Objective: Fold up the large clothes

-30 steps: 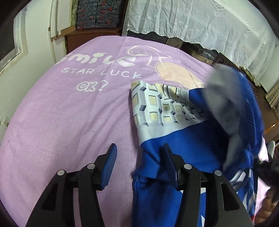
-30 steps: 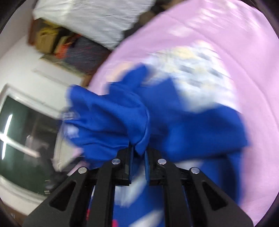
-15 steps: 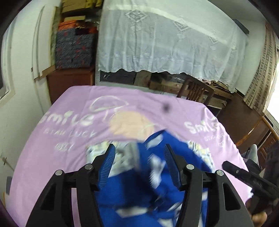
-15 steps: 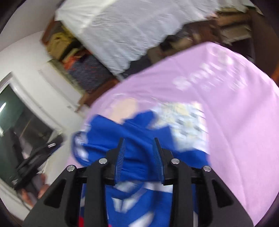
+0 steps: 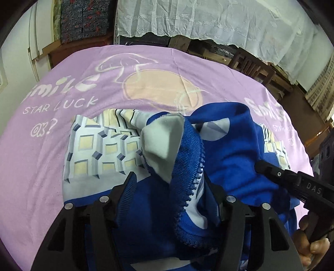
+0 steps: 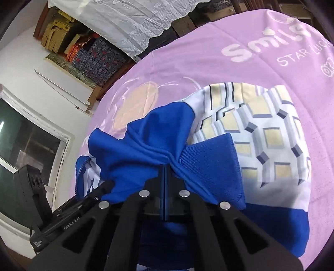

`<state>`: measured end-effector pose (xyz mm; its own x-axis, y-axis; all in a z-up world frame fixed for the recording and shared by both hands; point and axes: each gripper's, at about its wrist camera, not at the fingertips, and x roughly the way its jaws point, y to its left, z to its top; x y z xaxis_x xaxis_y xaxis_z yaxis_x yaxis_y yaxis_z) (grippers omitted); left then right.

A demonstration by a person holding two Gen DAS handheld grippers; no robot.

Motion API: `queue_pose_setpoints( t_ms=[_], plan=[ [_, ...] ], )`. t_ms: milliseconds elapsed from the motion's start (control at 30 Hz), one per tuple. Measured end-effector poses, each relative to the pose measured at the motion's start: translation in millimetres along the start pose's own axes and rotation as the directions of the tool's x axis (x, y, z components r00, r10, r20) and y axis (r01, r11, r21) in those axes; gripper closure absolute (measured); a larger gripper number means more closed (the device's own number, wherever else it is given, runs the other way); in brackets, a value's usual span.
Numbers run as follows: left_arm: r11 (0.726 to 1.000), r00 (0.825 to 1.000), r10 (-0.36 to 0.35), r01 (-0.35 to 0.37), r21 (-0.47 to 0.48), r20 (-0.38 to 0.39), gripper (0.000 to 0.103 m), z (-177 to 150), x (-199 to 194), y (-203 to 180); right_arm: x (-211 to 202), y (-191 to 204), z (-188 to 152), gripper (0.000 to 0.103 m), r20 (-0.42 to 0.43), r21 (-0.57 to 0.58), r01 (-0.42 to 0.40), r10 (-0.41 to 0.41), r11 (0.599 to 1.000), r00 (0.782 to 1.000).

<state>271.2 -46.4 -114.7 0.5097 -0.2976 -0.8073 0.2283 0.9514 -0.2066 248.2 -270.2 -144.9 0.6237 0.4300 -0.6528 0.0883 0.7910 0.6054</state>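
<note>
So the big blue zip-up jacket point(image 5: 229, 158) is lying bunched up in the middle of the lilac "Smile / Star Luck" blanket point(image 5: 62, 129), just on the near side of the peach circle printed on it. The jacket has panels with a cream-and-grey cube pattern point(image 6: 267, 141) spread flat toward both sides, and a grey lining flap point(image 5: 162, 143) sticking up in the middle next to the zipper teeth.

Right gripper point(image 6: 165, 173): jaws are pinched fully together on a gathered wad of the blue fabric, right where the ribbed cuff or hem point(image 6: 210, 164) bunches in. You can see the cloth fanning out from the pinch point.

Left gripper point(image 5: 173, 187): jaws are apart and opening, with the zipper edge and a blue fold sitting between them. The pads don't look like they're pressing on it.

In the left wrist view the right gripper pokes in from the right edge over the jacket, with the person's hand point(image 5: 311, 244) wrapped around its handle. Beyond the blanket there's a white lace cloth point(image 5: 208, 18) hanging over furniture, and patterned boxes point(image 6: 98, 60) stacked by the wall.
</note>
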Motion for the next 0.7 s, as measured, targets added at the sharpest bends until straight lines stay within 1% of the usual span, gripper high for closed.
queue_pose_setpoints(
  t_ms=[67, 100, 167, 200, 233, 267, 333, 400, 433, 533, 567, 600, 633, 667, 700],
  plan=[
    [0.999, 0.999, -0.039, 0.039, -0.021, 0.017, 0.042, 2, -12, 3, -1, 4, 2, 0.103, 0.013, -0.025, 0.009, -0.008, 1.000, 1.000],
    [0.998, 0.997, -0.055, 0.056, -0.025, 0.050, 0.042, 3, -25, 5, -2, 6, 4, 0.102, 0.026, -0.030, 0.011, -0.011, 0.999, 1.000],
    [0.999, 0.991, -0.042, 0.045, -0.024, 0.130, 0.042, 8, -51, 8, -16, 17, 5, 0.092, 0.086, -0.067, 0.011, -0.005, 0.998, 0.996],
    [0.999, 0.986, -0.033, 0.037, -0.023, 0.161, 0.042, 10, -60, 8, -28, 27, 5, 0.090, 0.131, -0.100, 0.017, -0.004, 0.995, 0.991],
    [0.999, 0.984, -0.030, 0.035, -0.024, 0.175, 0.042, 12, -64, 9, -34, 34, 6, 0.089, 0.156, -0.117, 0.015, 0.003, 0.993, 0.988],
    [0.999, 0.984, -0.030, 0.036, -0.031, 0.174, 0.042, 13, -64, 11, -42, 42, 7, 0.088, 0.173, -0.133, 0.005, 0.018, 0.991, 0.985],
    [0.998, 0.990, -0.031, 0.039, -0.055, 0.140, 0.042, 16, -53, 14, -43, 58, 10, 0.088, 0.168, -0.154, -0.033, 0.059, 0.988, 0.984],
    [0.996, 0.995, -0.030, 0.037, -0.077, 0.093, 0.042, 14, -39, 17, -31, 74, 12, 0.088, 0.153, -0.177, -0.040, 0.068, 0.983, 0.986],
    [0.996, 0.996, -0.032, 0.039, -0.085, 0.079, 0.042, 13, -35, 18, -27, 75, 11, 0.088, 0.143, -0.182, -0.038, 0.065, 0.983, 0.988],
    [0.994, 0.996, -0.040, 0.047, -0.097, 0.076, 0.043, 13, -30, 22, 4, 71, 11, 0.088, 0.053, -0.170, -0.053, 0.063, 0.984, 0.997],
    [0.992, 0.996, -0.053, 0.060, -0.108, 0.067, 0.054, 13, -28, 25, 8, 65, 9, 0.094, 0.043, -0.159, -0.038, 0.046, 0.987, 0.998],
    [0.988, 0.995, -0.087, 0.092, -0.122, 0.042, 0.075, 13, -23, 29, 16, 53, 10, 0.096, 0.040, -0.130, -0.008, 0.014, 0.992, 0.999],
    [0.982, 0.991, -0.130, 0.131, -0.135, 0.014, 0.084, 11, -19, 32, 18, 44, 10, 0.103, 0.033, -0.104, -0.010, 0.013, 0.994, 0.999],
    [0.976, 0.986, -0.164, 0.162, -0.147, -0.002, 0.092, 9, -17, 34, 20, 35, 10, 0.103, 0.026, -0.071, -0.025, 0.027, 0.997, 0.999],
    [0.970, 0.982, -0.188, 0.184, -0.158, -0.011, 0.094, 5, -17, 35, 22, 24, 13, 0.103, 0.018, -0.024, -0.063, 0.063, 0.998, 0.998]
  ],
)
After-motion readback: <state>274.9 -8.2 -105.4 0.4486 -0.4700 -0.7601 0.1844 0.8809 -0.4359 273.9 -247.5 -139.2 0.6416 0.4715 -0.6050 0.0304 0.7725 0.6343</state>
